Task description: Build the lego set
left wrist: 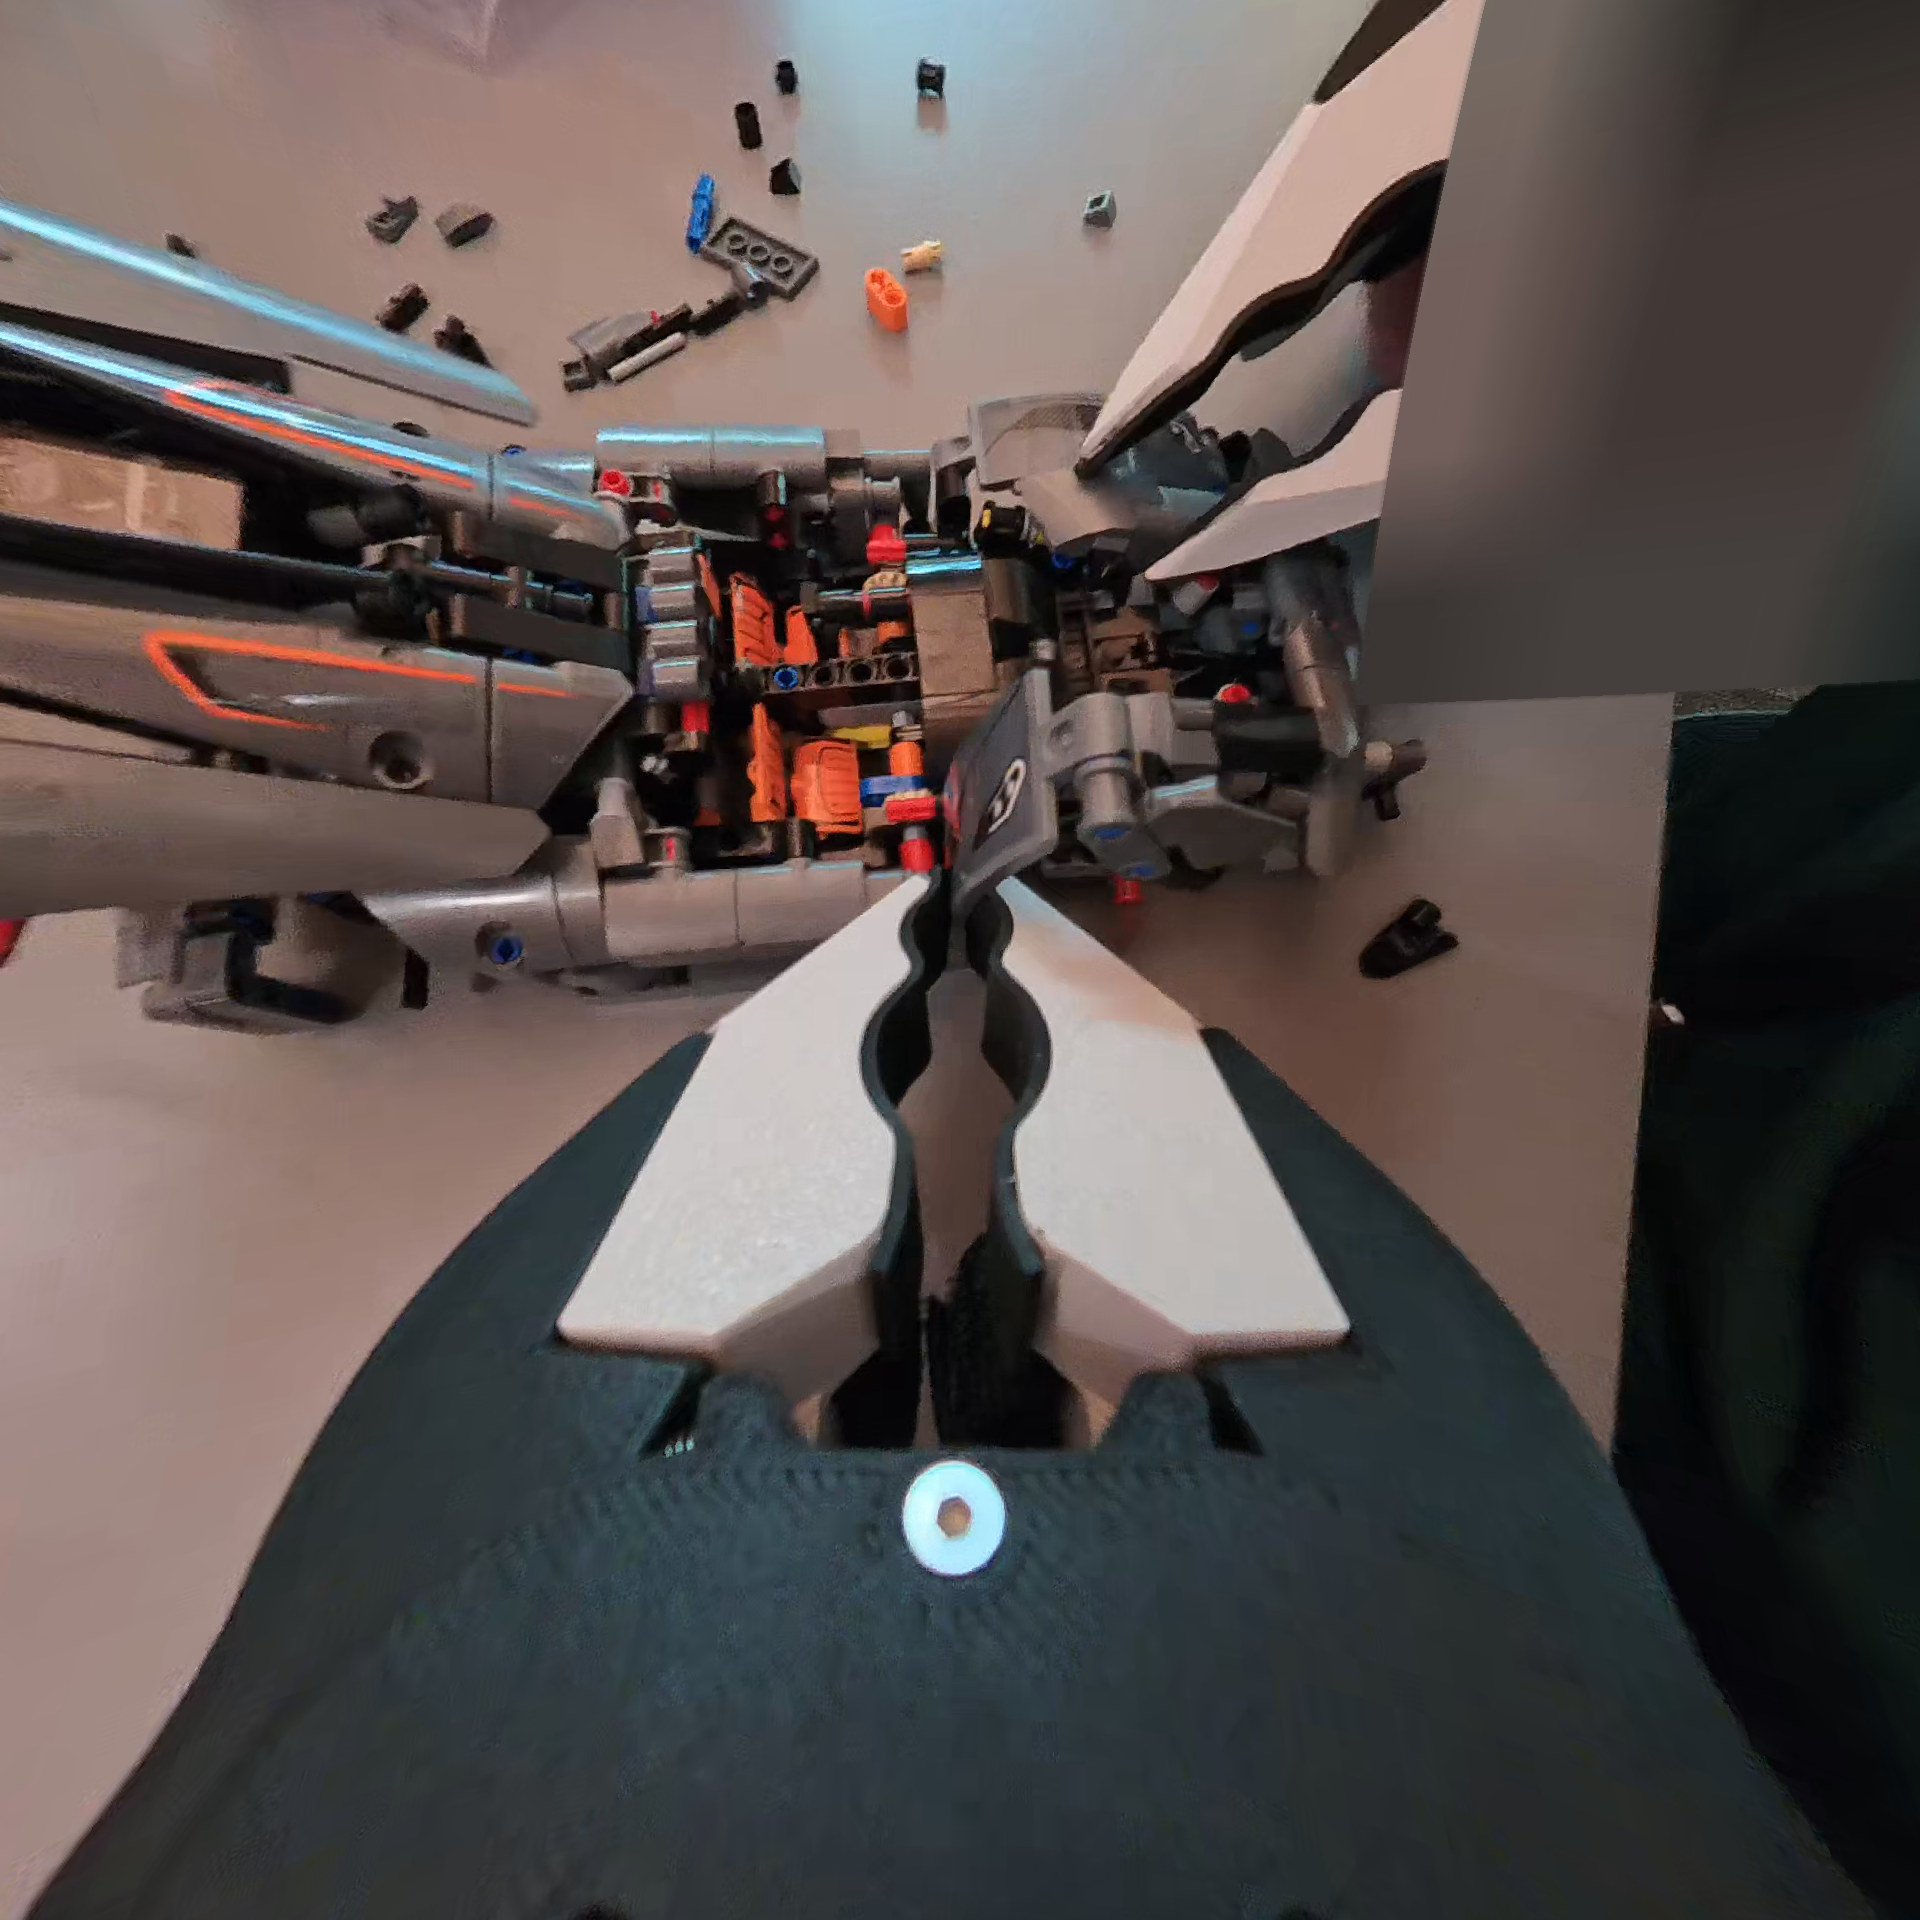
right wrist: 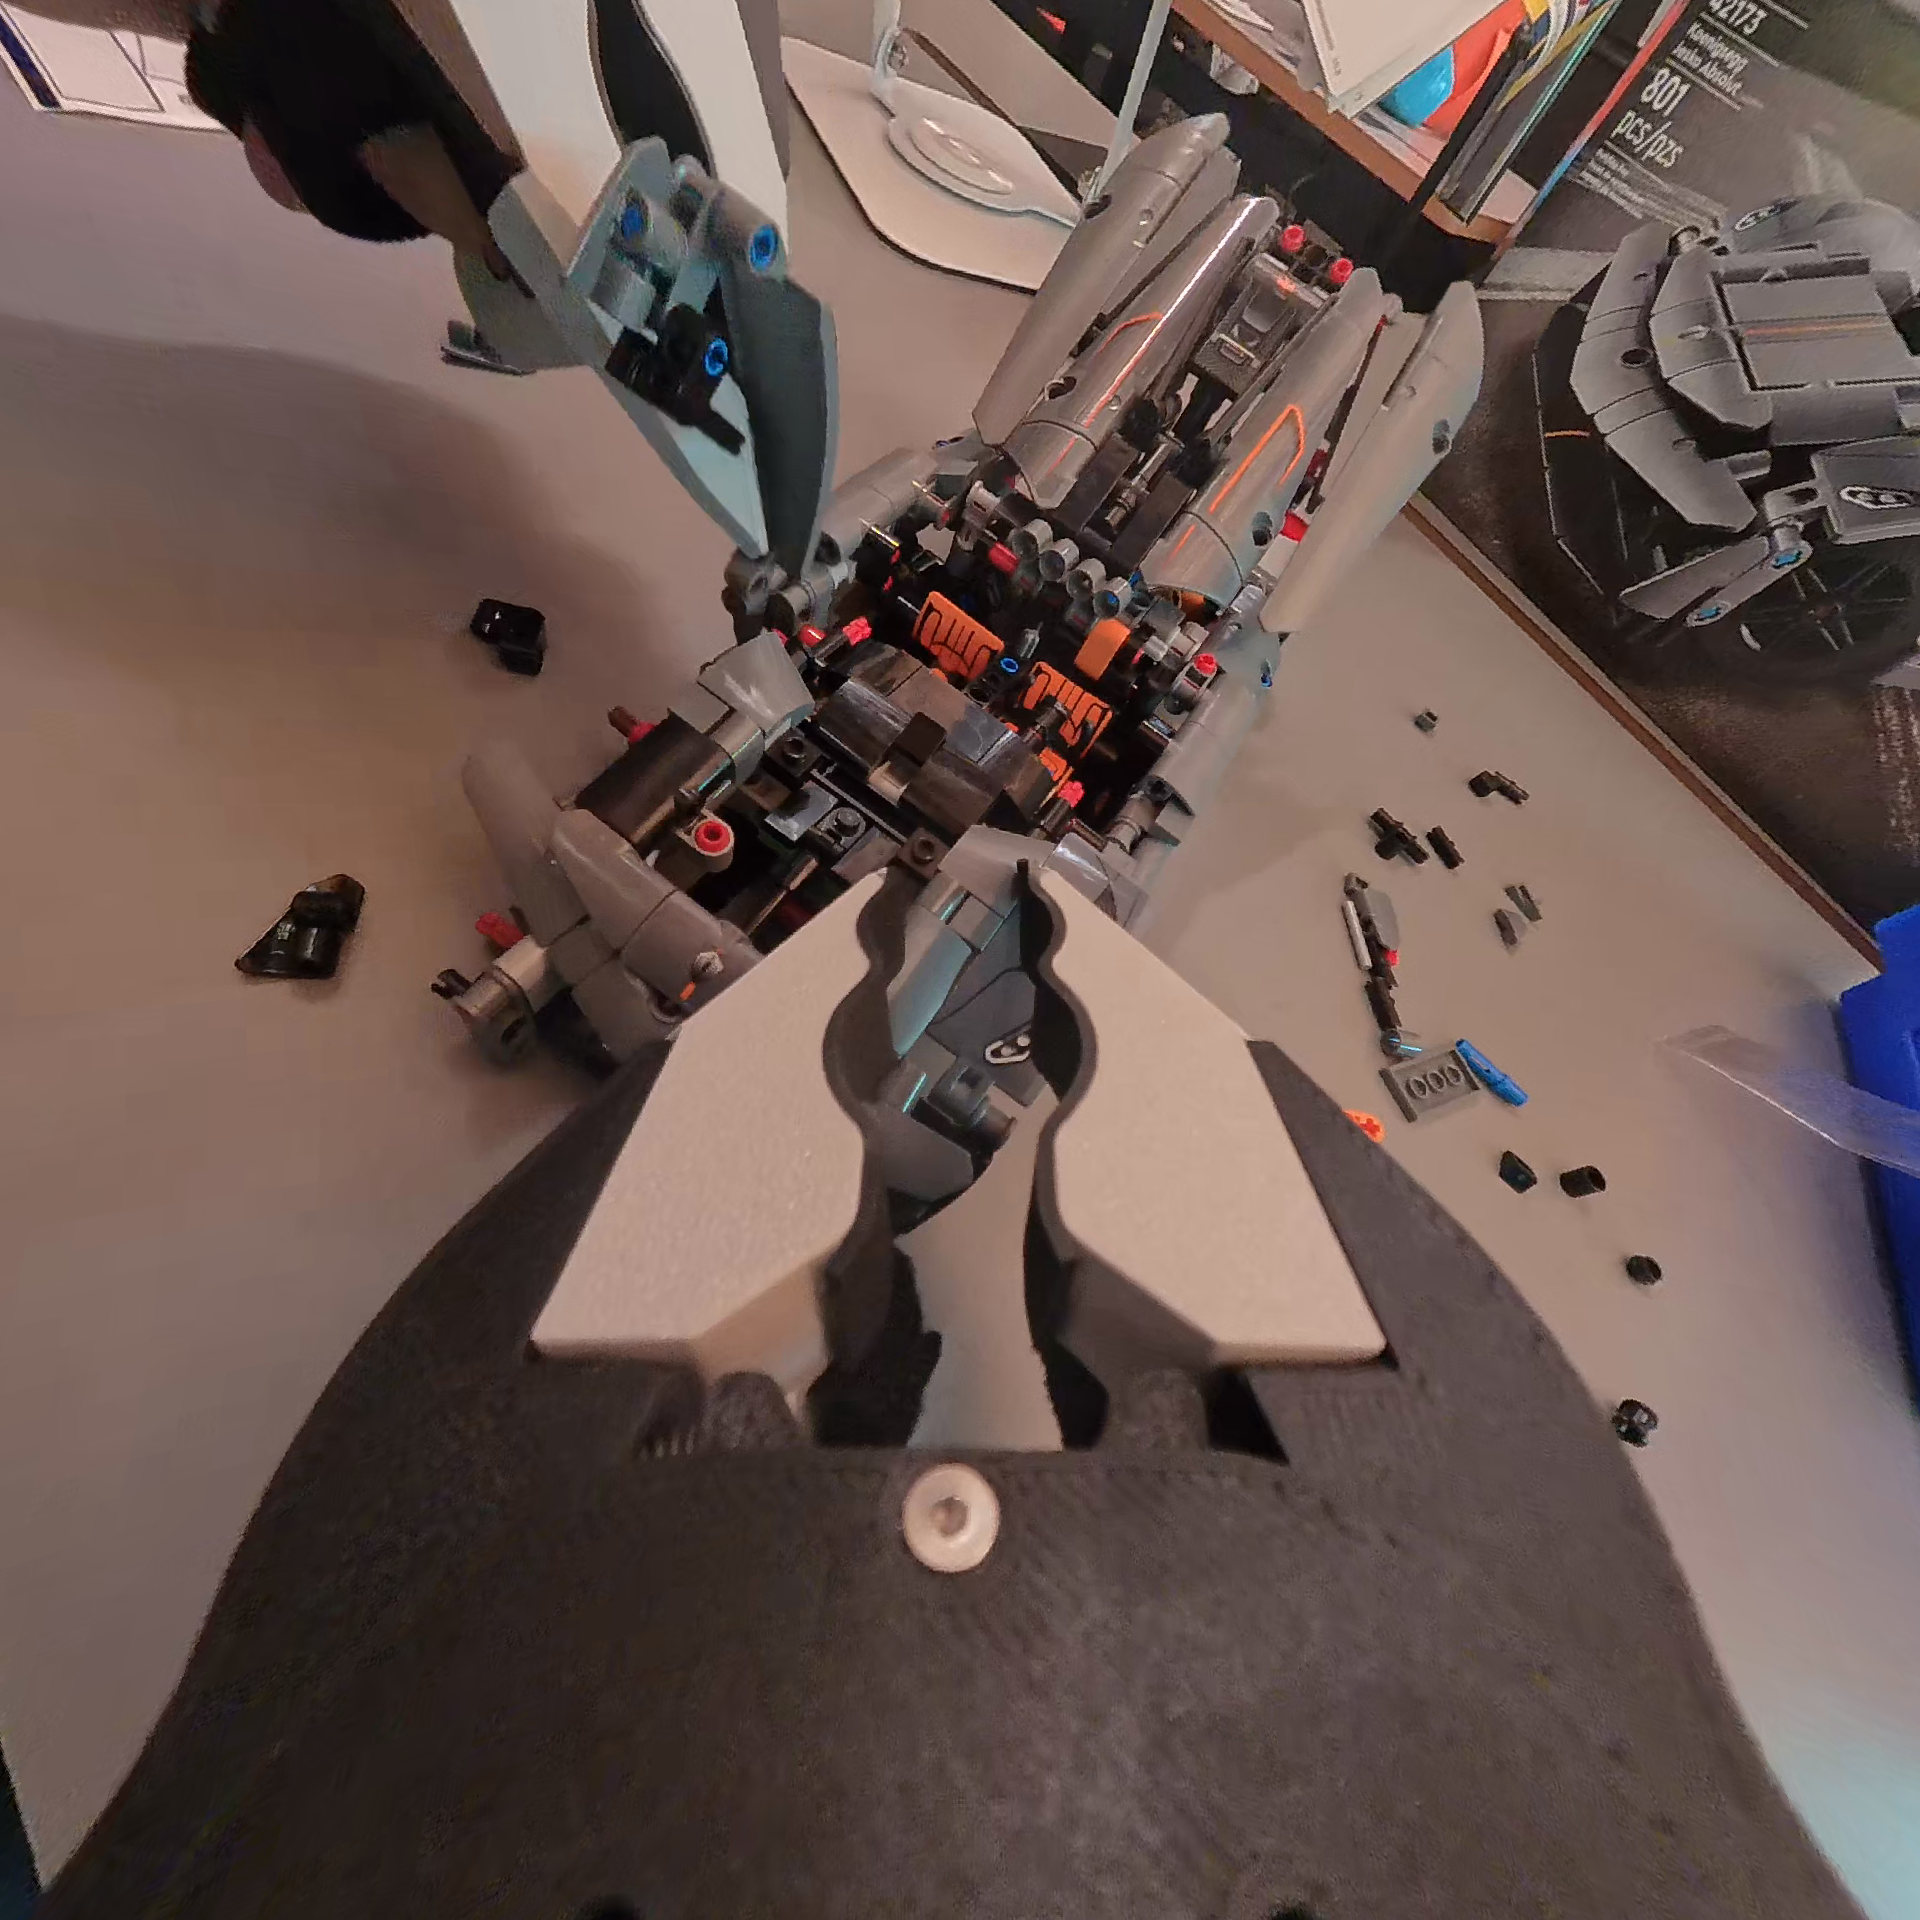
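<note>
A grey, black and orange lego car (left wrist: 790,665) lies on the table, also in the right wrist view (right wrist: 1039,665). My left gripper (left wrist: 961,888) is shut on a grey door panel (left wrist: 997,800) hinged at the car's side. In the right wrist view this panel (right wrist: 686,353) stands raised, with the left gripper's fingers (right wrist: 540,73) above it. My right gripper (right wrist: 956,883) is shut on the car's grey front corner (right wrist: 956,977). It also shows in the left wrist view (left wrist: 1122,520), at the car's right end.
Several loose small pieces (left wrist: 758,260) lie beyond the car, also in the right wrist view (right wrist: 1444,1070). Two black pieces (right wrist: 301,925) lie left of the car. The set's box (right wrist: 1714,468), a blue bin (right wrist: 1886,1049) and a white stand base (right wrist: 935,145) border the table. The left gripper's tips are roughly 9 centimetres from the right gripper's.
</note>
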The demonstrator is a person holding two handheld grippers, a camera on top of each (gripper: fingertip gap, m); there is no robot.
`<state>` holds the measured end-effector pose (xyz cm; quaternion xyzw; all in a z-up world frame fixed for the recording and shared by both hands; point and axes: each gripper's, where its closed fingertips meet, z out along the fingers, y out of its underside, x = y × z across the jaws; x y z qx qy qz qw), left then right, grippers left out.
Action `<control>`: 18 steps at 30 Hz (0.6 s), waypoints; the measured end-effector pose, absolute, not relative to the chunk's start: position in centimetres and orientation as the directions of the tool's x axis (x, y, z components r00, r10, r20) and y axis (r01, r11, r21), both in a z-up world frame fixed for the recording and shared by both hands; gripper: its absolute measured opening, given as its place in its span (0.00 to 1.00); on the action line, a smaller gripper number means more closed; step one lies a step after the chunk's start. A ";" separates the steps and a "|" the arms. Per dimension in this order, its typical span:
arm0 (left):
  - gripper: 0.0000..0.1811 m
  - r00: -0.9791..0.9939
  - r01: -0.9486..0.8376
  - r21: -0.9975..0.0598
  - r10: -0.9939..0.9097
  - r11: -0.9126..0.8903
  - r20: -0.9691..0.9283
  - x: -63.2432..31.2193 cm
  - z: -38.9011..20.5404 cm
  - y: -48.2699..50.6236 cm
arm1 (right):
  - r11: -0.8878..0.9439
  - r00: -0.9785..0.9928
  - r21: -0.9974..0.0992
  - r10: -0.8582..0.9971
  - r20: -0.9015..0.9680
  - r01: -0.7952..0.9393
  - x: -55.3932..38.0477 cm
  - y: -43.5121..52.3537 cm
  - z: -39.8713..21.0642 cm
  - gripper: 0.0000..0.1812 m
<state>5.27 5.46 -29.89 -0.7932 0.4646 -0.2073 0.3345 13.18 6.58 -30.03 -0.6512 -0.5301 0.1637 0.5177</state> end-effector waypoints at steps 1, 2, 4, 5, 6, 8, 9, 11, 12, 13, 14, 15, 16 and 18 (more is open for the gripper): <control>0.00 0.488 -0.604 -0.724 -0.873 -0.333 -0.006 5.0 -29.7 5.5 | 0.101 0.384 -0.847 0.859 0.339 0.522 13.2 6.6 -30.0 0.12; 0.00 0.487 -0.590 -0.738 -0.873 -0.328 -0.001 5.1 -29.4 5.4 | 0.102 0.384 -0.847 0.858 0.340 0.522 13.2 6.6 -30.0 0.12; 0.00 0.497 -0.563 -0.760 -0.868 -0.324 0.002 5.0 -28.8 5.3 | 0.103 0.386 -0.848 0.858 0.340 0.519 13.2 6.6 -29.9 0.11; 0.00 0.506 -0.560 -0.767 -0.862 -0.313 -0.019 4.6 -28.6 5.4 | 0.106 0.387 -0.848 0.856 0.344 0.519 13.3 6.5 -29.9 0.11; 0.00 0.513 -0.554 -0.778 -0.858 -0.297 -0.037 4.3 -28.4 5.5 | 0.115 0.387 -0.847 0.852 0.353 0.519 13.3 6.6 -29.8 0.12; 0.00 0.523 -0.535 -0.801 -0.850 -0.270 -0.062 3.8 -28.0 5.5 | 0.123 0.389 -0.846 0.848 0.361 0.518 13.4 6.6 -29.7 0.14; 0.00 0.526 -0.536 -0.807 -0.846 -0.250 -0.086 3.5 -27.9 5.4 | 0.122 0.391 -0.849 0.848 0.358 0.514 13.4 6.6 -29.6 0.15; 0.00 0.523 -0.583 -0.788 -0.834 -0.198 -0.177 2.7 -28.3 5.2 | 0.109 0.404 -0.858 0.847 0.345 0.503 13.7 6.8 -29.5 0.17; 0.00 0.514 -0.623 -0.762 -0.826 -0.177 -0.229 2.2 -28.8 5.1 | 0.102 0.411 -0.862 0.847 0.337 0.497 13.9 6.9 -29.4 0.18; 0.00 0.502 -0.668 -0.728 -0.817 -0.156 -0.285 1.6 -29.5 4.9 | 0.096 0.422 -0.869 0.844 0.330 0.485 14.1 7.0 -29.2 0.18; 0.00 0.488 -0.711 -0.690 -0.802 -0.138 -0.343 1.0 -30.1 4.9 | 0.090 0.441 -0.878 0.838 0.322 0.470 14.4 7.2 -28.8 0.19; 0.00 0.469 -0.747 -0.653 -0.793 -0.123 -0.388 0.4 -30.7 4.7 | 0.085 0.468 -0.888 0.825 0.318 0.453 14.9 7.5 -28.4 0.16; 0.00 0.449 -0.777 -0.620 -0.786 -0.110 -0.424 0.0 -31.3 4.6 | 0.086 0.496 -0.898 0.809 0.315 0.431 15.5 7.8 -27.8 0.16; 0.01 0.428 -0.817 -0.568 -0.766 -0.101 -0.479 -1.1 -32.3 4.5 | 0.053 0.541 -0.915 0.792 0.283 0.401 17.1 8.4 -27.3 0.15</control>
